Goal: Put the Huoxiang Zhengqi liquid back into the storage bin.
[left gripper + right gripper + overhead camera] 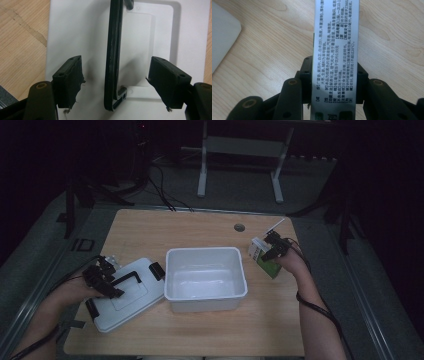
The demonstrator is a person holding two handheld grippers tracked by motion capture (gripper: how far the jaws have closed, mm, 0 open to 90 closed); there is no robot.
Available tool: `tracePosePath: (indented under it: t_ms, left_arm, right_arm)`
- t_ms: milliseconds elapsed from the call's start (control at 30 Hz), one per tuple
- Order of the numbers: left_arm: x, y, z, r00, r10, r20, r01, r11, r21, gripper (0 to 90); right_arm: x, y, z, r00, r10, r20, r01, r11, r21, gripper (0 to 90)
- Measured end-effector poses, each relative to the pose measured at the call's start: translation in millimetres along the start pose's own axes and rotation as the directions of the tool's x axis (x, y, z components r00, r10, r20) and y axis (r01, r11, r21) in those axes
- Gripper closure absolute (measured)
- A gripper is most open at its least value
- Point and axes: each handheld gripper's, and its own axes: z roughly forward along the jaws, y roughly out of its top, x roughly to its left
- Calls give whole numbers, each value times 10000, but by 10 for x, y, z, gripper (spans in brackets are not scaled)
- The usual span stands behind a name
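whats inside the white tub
Nothing can be seen in the white tub: its pale floor shows bare. The near wall hides a thin strip of floor just behind it, so something flat there can't be excluded.

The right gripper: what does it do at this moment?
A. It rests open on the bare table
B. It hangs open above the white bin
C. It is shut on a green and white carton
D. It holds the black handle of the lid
C: the right gripper has both jaws pressed against the sides of the carton, right of the white bin.
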Motion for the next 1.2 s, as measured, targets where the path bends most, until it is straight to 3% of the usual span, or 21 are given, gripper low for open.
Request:
tracePosePath:
  t_ms: [300,667,933,1200]
  left_arm:
    - [7,1,-41,10000,-17,-94,17,10000,-21,276]
    - [-30,43,-75,9999,96,-91,-96,9999,-69,276]
    - [-56,73,-75,9997,208,-87,-209,9998,-20,276]
    - [-99,141,-93,9994,321,-104,-322,9995,-77,276]
  right_arm:
    - [17,-31,-158,9996,-221,-157,217,9995,-231,641]
    - [116,-183,-415,9923,-1146,-472,1139,9933,-178,641]
    - [207,-325,-685,9868,-1521,-564,1474,9859,-789,642]
    - [322,-352,-1021,9732,-2240,-513,2177,9703,-1051,644]
